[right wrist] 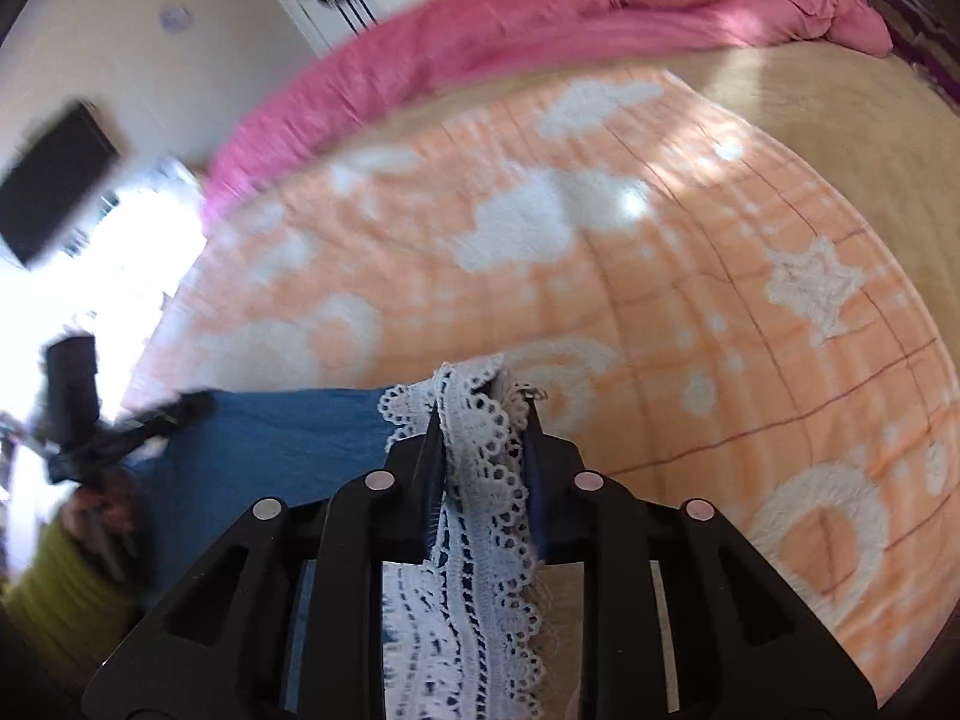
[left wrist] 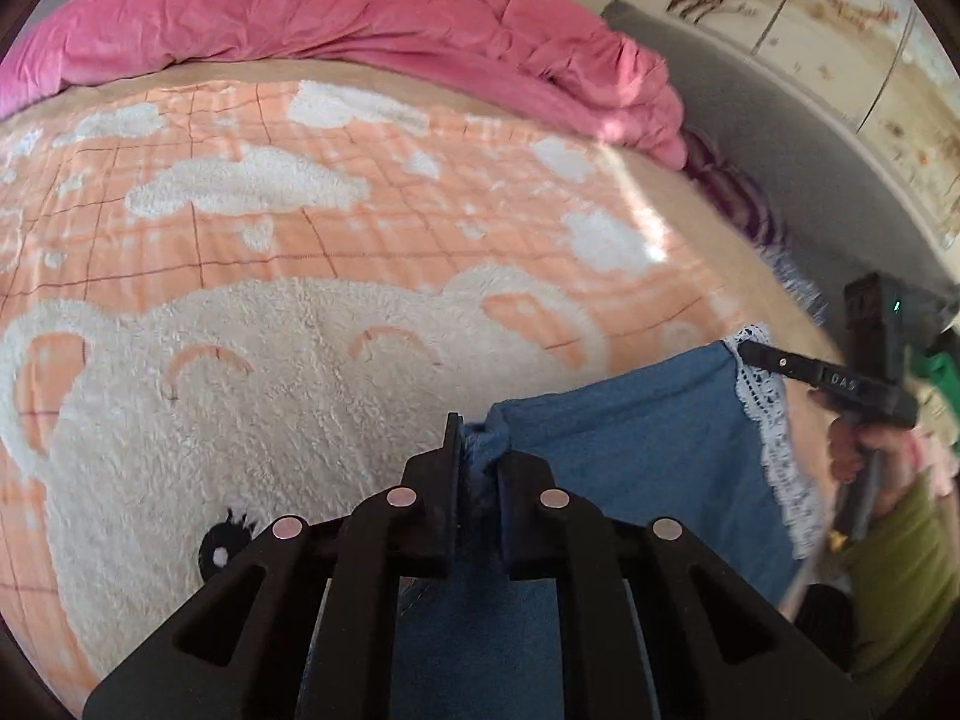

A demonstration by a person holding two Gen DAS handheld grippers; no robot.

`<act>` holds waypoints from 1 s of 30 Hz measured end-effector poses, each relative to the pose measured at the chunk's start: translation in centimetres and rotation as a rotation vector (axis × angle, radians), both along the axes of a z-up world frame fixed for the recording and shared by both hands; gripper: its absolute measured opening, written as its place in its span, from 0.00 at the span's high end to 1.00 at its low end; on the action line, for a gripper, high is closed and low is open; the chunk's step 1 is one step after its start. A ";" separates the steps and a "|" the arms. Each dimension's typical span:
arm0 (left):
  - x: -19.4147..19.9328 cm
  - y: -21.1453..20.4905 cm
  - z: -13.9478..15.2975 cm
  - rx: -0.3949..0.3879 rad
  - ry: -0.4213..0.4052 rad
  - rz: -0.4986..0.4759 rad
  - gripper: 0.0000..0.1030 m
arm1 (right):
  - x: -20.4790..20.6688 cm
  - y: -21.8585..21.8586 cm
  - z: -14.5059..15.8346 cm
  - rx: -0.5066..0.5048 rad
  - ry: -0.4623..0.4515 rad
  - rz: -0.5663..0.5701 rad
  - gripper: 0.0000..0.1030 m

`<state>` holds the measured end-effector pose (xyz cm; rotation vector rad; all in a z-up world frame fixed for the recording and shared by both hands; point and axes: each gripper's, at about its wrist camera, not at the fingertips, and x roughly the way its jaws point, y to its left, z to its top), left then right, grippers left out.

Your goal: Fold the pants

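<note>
The left tongs (left wrist: 477, 468) are closest to us, pinched shut on a bunched blue corner of the pants (left wrist: 636, 444). The right tongs (right wrist: 483, 450) are shut too, and they bite the white lace trim (right wrist: 474, 480) at the other corner. The pants hang between both tongs, stretched flat from left to right, just above the near edge of the bed. The fluffy bear blanket (left wrist: 252, 372) lies ahead of both tongs, with a pink quilt (left wrist: 336, 12) bunched up at the far side. The held edge runs side to side, so I think both hands must go forward together to lay the pants down.
</note>
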<state>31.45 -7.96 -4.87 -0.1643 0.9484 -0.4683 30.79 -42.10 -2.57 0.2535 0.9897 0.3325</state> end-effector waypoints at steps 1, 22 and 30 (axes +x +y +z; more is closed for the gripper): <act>0.2 -0.1 -0.6 0.022 0.003 0.005 0.91 | 0.4 0.4 -1.2 -0.049 0.028 -0.005 0.82; -15.5 10.8 4.4 0.005 -0.129 0.325 0.55 | -14.4 -4.4 1.5 0.064 -0.026 -0.151 0.55; -22.5 17.4 5.8 0.063 -0.154 0.505 0.45 | -17.3 -3.1 -0.3 0.171 0.052 -0.128 0.54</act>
